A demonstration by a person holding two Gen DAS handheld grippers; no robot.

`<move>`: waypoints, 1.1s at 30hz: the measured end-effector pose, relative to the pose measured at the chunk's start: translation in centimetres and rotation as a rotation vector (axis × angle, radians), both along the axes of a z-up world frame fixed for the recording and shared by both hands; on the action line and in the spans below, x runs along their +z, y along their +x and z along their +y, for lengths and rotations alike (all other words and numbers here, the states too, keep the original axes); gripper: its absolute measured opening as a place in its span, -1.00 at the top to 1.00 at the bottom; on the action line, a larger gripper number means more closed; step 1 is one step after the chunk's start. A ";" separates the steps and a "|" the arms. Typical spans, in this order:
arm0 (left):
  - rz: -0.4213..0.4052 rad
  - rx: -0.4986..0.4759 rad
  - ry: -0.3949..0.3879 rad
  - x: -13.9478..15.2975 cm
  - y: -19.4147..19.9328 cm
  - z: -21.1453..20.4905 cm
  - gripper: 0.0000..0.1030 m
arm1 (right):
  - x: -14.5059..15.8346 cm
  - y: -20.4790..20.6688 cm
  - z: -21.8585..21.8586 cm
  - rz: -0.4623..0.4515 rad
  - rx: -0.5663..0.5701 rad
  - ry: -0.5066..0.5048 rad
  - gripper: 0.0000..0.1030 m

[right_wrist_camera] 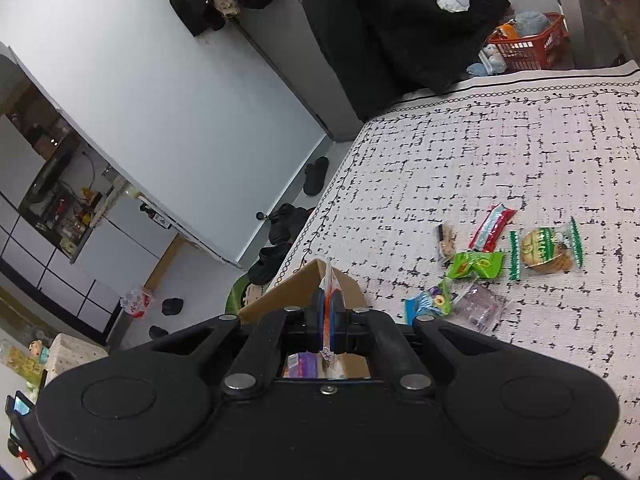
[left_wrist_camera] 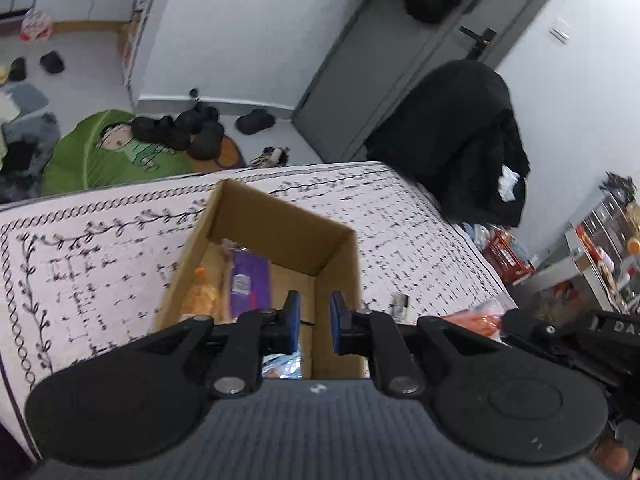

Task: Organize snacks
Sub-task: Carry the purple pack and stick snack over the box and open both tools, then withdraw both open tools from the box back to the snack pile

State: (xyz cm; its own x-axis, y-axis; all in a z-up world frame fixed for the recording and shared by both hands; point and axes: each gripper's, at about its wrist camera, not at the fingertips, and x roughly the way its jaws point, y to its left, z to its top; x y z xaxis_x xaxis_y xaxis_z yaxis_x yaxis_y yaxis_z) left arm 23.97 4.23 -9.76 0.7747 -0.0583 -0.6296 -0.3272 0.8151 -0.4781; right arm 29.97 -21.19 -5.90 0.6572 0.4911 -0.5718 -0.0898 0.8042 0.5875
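An open cardboard box (left_wrist_camera: 340, 264) stands on the patterned tablecloth. Inside lie a purple packet (left_wrist_camera: 250, 280), an orange packet (left_wrist_camera: 200, 292) and a shiny blue packet (left_wrist_camera: 284, 366). My left gripper (left_wrist_camera: 314, 300) hovers over the box's near end, jaws a narrow gap apart with nothing between them. My right gripper (right_wrist_camera: 328, 300) is shut on a thin clear-and-orange snack packet (right_wrist_camera: 329, 280), held upright just above the box (right_wrist_camera: 296, 284). On the cloth to the right lie loose snacks: a red-blue stick (right_wrist_camera: 492, 226), a green packet (right_wrist_camera: 476, 264), a cookie packet (right_wrist_camera: 546, 248) and a blue packet (right_wrist_camera: 426, 304).
A black coat (left_wrist_camera: 460, 140) hangs over a chair at the table's far corner. A red basket (right_wrist_camera: 528, 44) sits on the floor beyond it. Shoes and a green rug (left_wrist_camera: 92, 152) lie past the table's far edge. A small brown packet (right_wrist_camera: 446, 240) and a clear purple one (right_wrist_camera: 478, 306) also lie among the snacks.
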 end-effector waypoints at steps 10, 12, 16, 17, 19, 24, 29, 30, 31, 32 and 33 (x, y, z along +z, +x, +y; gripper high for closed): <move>0.042 0.075 -0.029 -0.7 -0.2 1.7 0.59 | -0.5 0.4 4.0 0.031 0.082 0.003 0.94; 0.059 0.090 -0.033 -0.9 -0.2 1.8 0.42 | -0.8 0.7 4.4 0.069 0.092 0.016 0.88; 0.057 0.102 -0.013 -0.8 -0.3 1.6 -0.04 | -0.7 0.7 4.0 0.064 0.081 0.000 0.86; 0.056 0.101 -0.007 -0.7 -0.2 1.5 -0.13 | -0.7 0.7 3.6 0.062 0.073 -0.003 0.86; 0.048 0.095 0.003 -0.7 -0.1 1.2 -0.25 | -0.8 0.6 2.7 0.067 0.058 -0.004 0.85; 0.036 0.073 0.033 -0.5 0.0 0.2 -0.58 | -1.3 0.2 0.3 0.077 0.022 -0.018 0.84; 0.036 0.037 0.060 -0.4 0.4 -1.2 -0.72 | -2.2 -0.1 -1.5 0.087 0.009 -0.021 0.63; 0.031 0.029 0.065 -0.3 0.4 -1.5 -0.73 | -2.3 -0.2 -1.9 0.085 0.006 -0.026 0.50; 0.028 0.024 0.069 -0.2 0.5 -1.8 -0.76 | -2.4 -0.3 -2.2 0.080 0.003 -0.033 0.39; 0.025 0.017 0.074 -0.1 0.5 -2.1 -0.80 | -2.5 -0.3 -2.5 0.076 0.000 -0.040 0.35; 0.025 0.012 0.076 0.0 0.5 -2.3 -0.82 | -2.5 -0.3 -2.8 0.072 -0.004 -0.047 0.25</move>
State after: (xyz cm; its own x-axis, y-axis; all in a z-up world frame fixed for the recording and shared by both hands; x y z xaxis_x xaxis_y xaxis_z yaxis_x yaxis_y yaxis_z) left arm 24.47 1.91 -9.81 0.7592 -0.0003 -0.6508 -0.3483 0.8446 -0.4067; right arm 29.68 -24.03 -8.38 0.6154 0.4602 -0.6399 -0.0456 0.8313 0.5540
